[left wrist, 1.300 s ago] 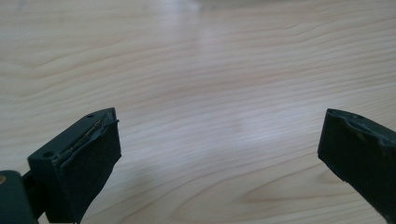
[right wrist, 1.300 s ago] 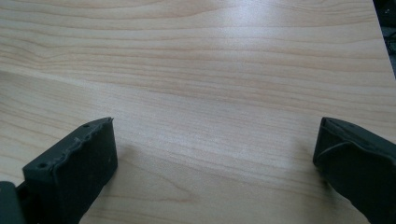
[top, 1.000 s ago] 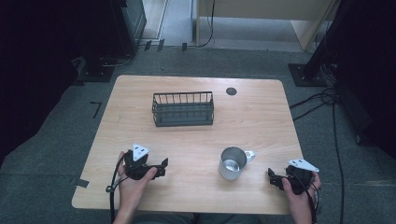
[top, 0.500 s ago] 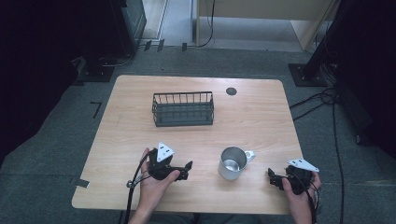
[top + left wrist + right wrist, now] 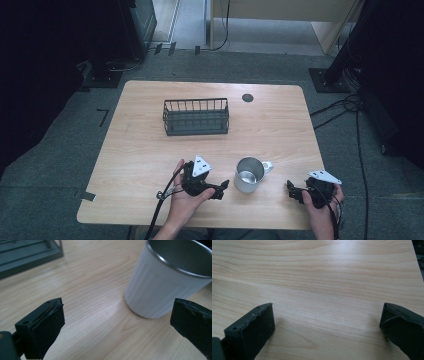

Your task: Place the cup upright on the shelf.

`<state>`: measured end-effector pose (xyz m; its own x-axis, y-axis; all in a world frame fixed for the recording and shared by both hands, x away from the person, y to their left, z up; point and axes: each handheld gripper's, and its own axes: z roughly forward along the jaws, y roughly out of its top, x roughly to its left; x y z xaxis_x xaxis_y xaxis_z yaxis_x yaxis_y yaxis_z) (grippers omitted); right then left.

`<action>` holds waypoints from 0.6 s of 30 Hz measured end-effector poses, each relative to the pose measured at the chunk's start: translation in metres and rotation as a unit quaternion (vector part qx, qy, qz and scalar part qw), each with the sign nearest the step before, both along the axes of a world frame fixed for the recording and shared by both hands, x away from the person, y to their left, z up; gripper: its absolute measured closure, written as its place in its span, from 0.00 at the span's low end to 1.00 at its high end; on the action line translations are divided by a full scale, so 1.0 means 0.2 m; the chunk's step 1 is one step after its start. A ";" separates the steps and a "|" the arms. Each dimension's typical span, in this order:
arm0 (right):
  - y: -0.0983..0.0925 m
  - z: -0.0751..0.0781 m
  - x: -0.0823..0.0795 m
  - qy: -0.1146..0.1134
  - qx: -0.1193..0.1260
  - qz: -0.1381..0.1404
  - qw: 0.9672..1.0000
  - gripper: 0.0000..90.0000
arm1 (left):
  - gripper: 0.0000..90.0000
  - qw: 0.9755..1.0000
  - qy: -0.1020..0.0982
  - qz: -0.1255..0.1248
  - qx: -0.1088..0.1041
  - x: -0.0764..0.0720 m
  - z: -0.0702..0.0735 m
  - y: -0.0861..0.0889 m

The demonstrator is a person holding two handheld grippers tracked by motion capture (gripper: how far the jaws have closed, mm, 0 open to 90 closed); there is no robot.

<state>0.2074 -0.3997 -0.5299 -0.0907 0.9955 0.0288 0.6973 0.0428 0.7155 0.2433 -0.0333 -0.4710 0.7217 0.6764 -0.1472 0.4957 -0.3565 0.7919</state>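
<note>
A metal mug (image 5: 248, 174) with a small handle stands upright on the wooden table (image 5: 150, 150), near the front edge. My left gripper (image 5: 223, 187) is open just left of the mug, jaws wide apart and pointing at it. In the left gripper view the mug (image 5: 165, 282) fills the upper right, close ahead and not between the jaws. My right gripper (image 5: 292, 191) rests open at the front right corner, apart from the mug, with bare wood (image 5: 324, 290) between its jaws.
A dark wire basket (image 5: 196, 116) stands at the middle back of the table, its corner (image 5: 27, 255) visible in the left gripper view. A black round cap (image 5: 247, 97) sits in the tabletop behind it. Cables and stand bases lie on the floor around.
My left gripper has travelled right along the front of the table, from the left side to just beside the mug. The right gripper has stayed put.
</note>
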 end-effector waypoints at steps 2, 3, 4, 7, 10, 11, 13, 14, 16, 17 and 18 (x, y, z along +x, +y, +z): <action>0.00 0.00 0.00 0.000 0.000 0.000 1.000 0.00 | 0.00 1.000 0.001 -0.015 0.000 -0.02 0.00 -0.06; 0.00 0.00 0.00 0.000 0.000 0.000 1.000 0.00 | 0.00 1.000 0.001 -0.015 0.000 -0.02 0.00 -0.06; 0.00 0.00 0.00 0.000 0.000 0.000 1.000 0.00 | 0.00 1.000 0.001 -0.023 -0.002 -0.02 0.00 -0.10; 0.00 0.00 0.00 0.000 0.000 0.000 1.000 0.00 | 0.00 0.999 0.003 -0.033 -0.002 -0.03 -0.01 -0.15; 0.00 0.00 0.00 0.000 0.000 0.000 1.000 0.00 | 0.00 0.999 0.005 -0.040 -0.002 -0.04 -0.02 -0.20; 0.00 0.00 0.00 0.000 0.000 0.000 1.000 0.00 | 0.00 0.999 0.005 -0.040 -0.002 -0.04 -0.02 -0.20; 0.00 0.00 0.00 0.000 0.000 0.000 1.000 0.00 | 0.00 0.999 0.006 -0.040 -0.001 -0.03 -0.02 -0.22; 0.00 0.00 0.00 0.000 0.000 0.000 1.000 0.00 | 0.00 0.999 0.005 -0.039 -0.001 -0.02 -0.02 -0.25; 0.00 0.00 0.00 0.000 0.000 0.000 1.000 0.00 | 0.00 0.999 0.006 -0.043 -0.001 -0.02 -0.02 -0.26; 0.00 0.00 0.00 0.000 0.000 0.000 1.000 0.00 | 0.00 0.999 0.007 -0.045 0.000 -0.01 -0.02 -0.27; 0.00 0.00 0.00 0.000 0.000 0.000 1.000 0.00 | 0.00 0.999 0.004 -0.046 0.006 -0.01 -0.02 -0.30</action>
<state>0.2074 -0.3997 -0.5299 -0.0911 0.9954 0.0291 0.6972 0.0429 0.7156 0.2410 -0.0940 -0.4750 0.7801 0.6084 -0.1460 0.4667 -0.4103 0.7835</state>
